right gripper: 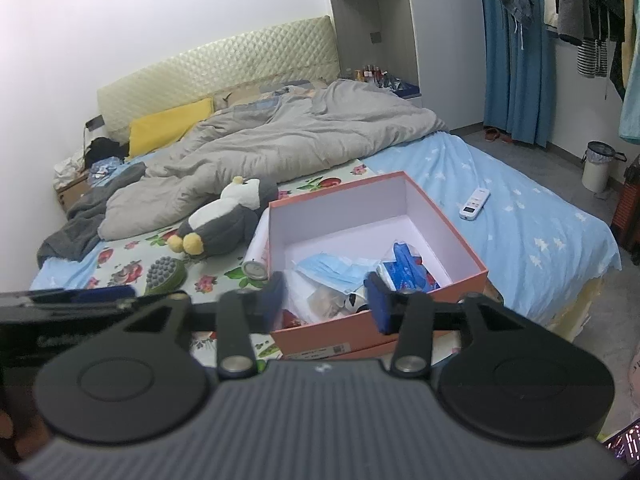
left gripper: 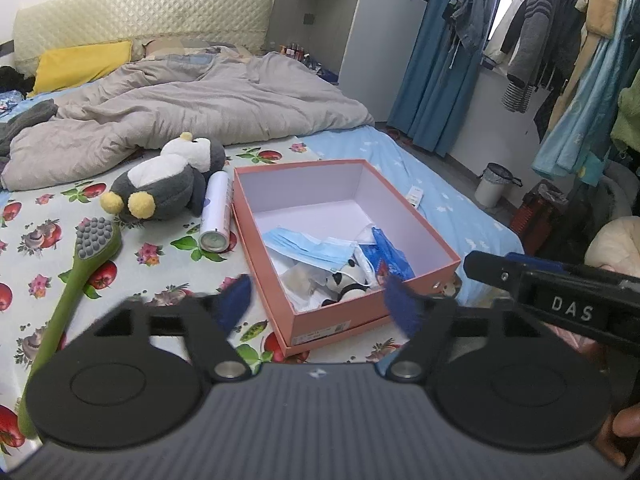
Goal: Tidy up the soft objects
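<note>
Now both grippers hover at the bed's near edge, empty: the left gripper [left gripper: 320,304] has its jaws spread wide, the right gripper [right gripper: 326,300] sits moderately open. The open pink cardboard box [left gripper: 400,204] holds blue face masks [left gripper: 308,246] and a small panda toy [left gripper: 348,280]. The grey-and-white plush penguin [left gripper: 168,180] lies just beside it, near a white spray can [left gripper: 216,212] and green long-handled brush [left gripper: 76,276].

a home bedroom: unmade bed [right gripper: 520,216] with quilt [right gripper: 280,136], headboard [right gripper: 224,68], hanging clothes [left gripper: 540,32].
</note>
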